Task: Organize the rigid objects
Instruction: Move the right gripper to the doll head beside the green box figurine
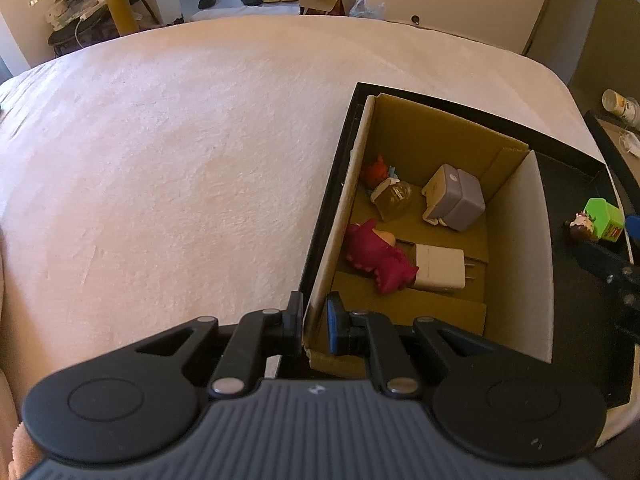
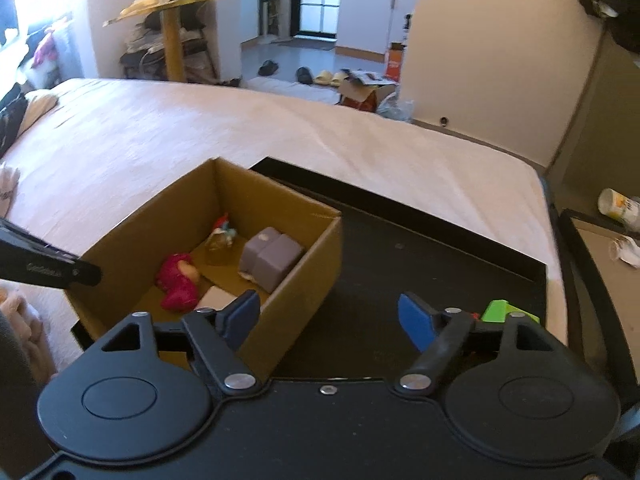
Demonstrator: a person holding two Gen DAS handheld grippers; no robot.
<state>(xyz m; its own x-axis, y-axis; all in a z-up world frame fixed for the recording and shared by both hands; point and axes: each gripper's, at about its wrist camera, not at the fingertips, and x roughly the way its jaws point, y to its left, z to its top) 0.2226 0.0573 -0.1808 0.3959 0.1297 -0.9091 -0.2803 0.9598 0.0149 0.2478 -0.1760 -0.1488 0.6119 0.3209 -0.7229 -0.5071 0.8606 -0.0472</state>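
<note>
So the cardboard box (image 1: pixel 516 240) is sat on the black tray (image 1: pixel 576 248), and its near-left wall is pinched by the left gripper (image 1: pixel 315 322), one finger outside and one inside. Inside the box, at roughly 1 o'clock from that gripper, a pink toy figure (image 1: pixel 374 254) is seen lying against a white charger plug (image 1: pixel 440 268). Further back, a grey block (image 1: pixel 456 196) and a small amber bottle (image 1: pixel 394 196) are seen, with a red toy (image 1: pixel 376 168) behind the bottle.

The right gripper (image 2: pixel 328 318) is held wide open over the tray, nothing between its blue pads (image 2: pixel 416 322). The green cube (image 2: pixel 506 312) is found just past the right finger, around 2 o'clock, on the tray outside the box. A little figure (image 1: pixel 580 226) is tucked beside the cube.
</note>
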